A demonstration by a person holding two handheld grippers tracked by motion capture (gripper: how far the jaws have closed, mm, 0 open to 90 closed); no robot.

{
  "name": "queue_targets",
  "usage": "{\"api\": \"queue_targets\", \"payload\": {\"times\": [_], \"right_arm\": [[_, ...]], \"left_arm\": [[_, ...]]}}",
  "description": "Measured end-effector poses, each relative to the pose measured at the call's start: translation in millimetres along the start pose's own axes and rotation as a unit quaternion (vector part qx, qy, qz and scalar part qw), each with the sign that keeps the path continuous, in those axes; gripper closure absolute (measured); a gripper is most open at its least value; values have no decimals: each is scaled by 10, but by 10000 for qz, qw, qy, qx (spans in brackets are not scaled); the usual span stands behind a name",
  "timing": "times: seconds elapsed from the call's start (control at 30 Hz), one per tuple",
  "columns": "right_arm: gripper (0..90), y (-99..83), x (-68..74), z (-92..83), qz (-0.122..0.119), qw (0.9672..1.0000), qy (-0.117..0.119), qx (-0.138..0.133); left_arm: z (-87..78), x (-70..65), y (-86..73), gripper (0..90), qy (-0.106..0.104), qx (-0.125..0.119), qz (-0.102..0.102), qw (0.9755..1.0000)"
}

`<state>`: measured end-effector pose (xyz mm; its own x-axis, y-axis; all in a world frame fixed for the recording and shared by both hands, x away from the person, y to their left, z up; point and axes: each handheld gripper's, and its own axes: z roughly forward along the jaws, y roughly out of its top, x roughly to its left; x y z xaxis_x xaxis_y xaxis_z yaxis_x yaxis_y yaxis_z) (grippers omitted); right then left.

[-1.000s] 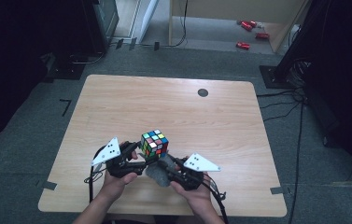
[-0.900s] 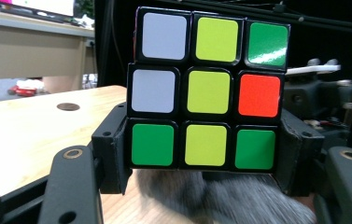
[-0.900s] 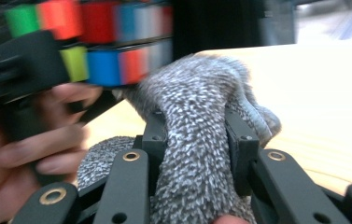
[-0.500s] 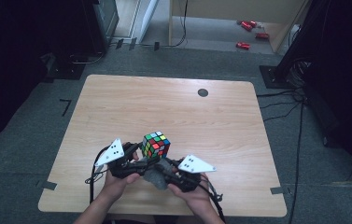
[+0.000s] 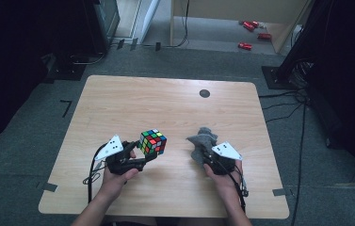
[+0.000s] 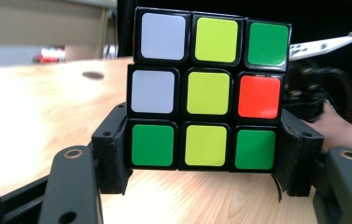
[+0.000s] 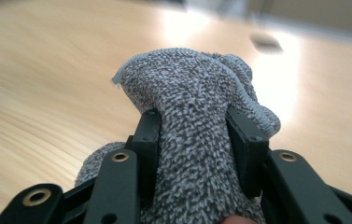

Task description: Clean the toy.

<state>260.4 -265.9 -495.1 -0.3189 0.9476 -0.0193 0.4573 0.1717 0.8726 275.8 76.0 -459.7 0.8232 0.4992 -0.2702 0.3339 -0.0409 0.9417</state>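
A lab or studio recording space is suggested. A bare wooden table (image 5: 165, 103) is set on grey carpet (image 5: 34, 122) marked with tape, and dark equipment stands (image 5: 302, 52) and cables (image 5: 288, 101) are seen at the far right.

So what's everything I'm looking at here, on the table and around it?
puzzle cube: one, multicoloured, held up over the table's near left
cloth: one, grey, bunched, near right
table: one, light wood
round mark: one, dark, far side of the tabletop
red items: a few, on the floor beyond
left tongs: black, shut on the puzzle cube
right tongs: black, jaws just been opening, cloth between them
hands: two, at the near edge
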Motion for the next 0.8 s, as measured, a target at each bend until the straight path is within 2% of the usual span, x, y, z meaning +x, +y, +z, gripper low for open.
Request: {"api": "queue_targets", "payload": {"times": [0.03,0.1,0.13,0.2,0.27,0.33,0.4,0.5,0.6,0.63,0.67,0.73,0.8], "right_arm": [[588,-53,-38,50,17,9998,-23,192],[527,-127,-66,120,83,9992,75,382],[474,-145,-59,153,61,9988,216,444],[339,-116,-25,155,-17,9986,313,422],[236,-46,7,119,-78,9990,347,277],[227,11,35,57,-238,9986,480,14],[225,70,94,-28,-490,9954,748,-357],[235,115,241,-105,-776,9868,1223,-727],[225,124,415,-134,-1140,9739,1615,-1112],[225,122,456,-142,-1200,9709,1695,-1189],[224,124,519,-149,-1322,9656,1810,-1320],[224,121,608,-161,-1488,9584,1937,-1479],[219,111,680,-168,-1716,9513,1984,-1618]], "left_arm": [[6,8,-3,344,12,39,-18,10000],[19,27,-9,344,9,127,-73,9999],[22,31,-11,344,15,154,-97,9998],[24,46,-8,344,14,229,-128,9997],[21,57,-5,344,54,274,-165,9995],[19,80,-2,344,17,324,-248,9992],[11,96,6,344,-26,342,-301,9990],[3,115,35,344,-220,407,-397,9981],[8,140,57,344,-395,563,-535,9962],[16,155,60,344,-480,672,-624,9946],[23,162,59,344,-514,733,-674,9937],[45,178,56,344,-610,899,-798,9909],[66,180,54,344,-706,1024,-909,9881]]}}
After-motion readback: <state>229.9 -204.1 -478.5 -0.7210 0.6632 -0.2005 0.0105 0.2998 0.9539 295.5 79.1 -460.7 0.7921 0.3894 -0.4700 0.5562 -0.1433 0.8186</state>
